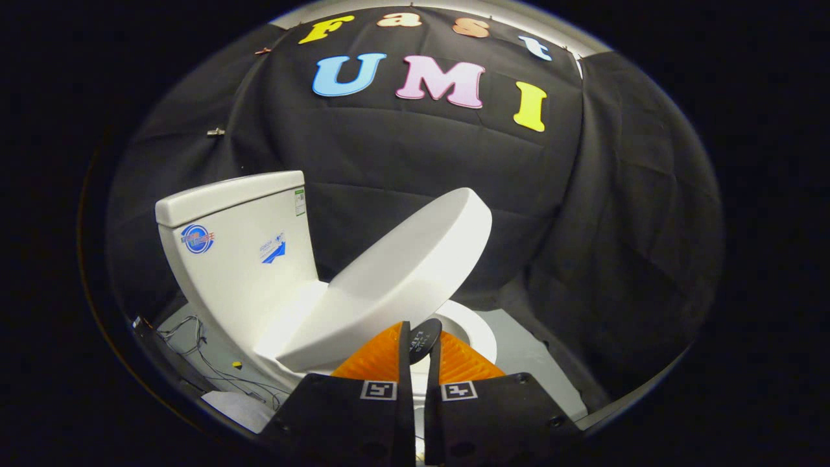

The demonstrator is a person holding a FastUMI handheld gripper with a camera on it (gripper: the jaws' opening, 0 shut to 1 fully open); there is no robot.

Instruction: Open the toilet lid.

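A: White plastic toilet lid (402, 272), half raised, just ahead of the jaws.

B: Gripper (420, 344) pinches a small dark tab (lid's edge, seemingly). Next: lift toward the tank (240, 246).

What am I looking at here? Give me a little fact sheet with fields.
Setting: a booth hung with black cloth
Main thing: a white toilet, its tank behind the bowl
Toilet lid: partly raised, tilted up, not yet resting against the tank
Seat: down on the bowl, showing beneath the lid
Gripper: fingers nearly together, tips at the lid's front edge
Small dark tab: between the fingertips
Floor: loose wires beside the toilet's base
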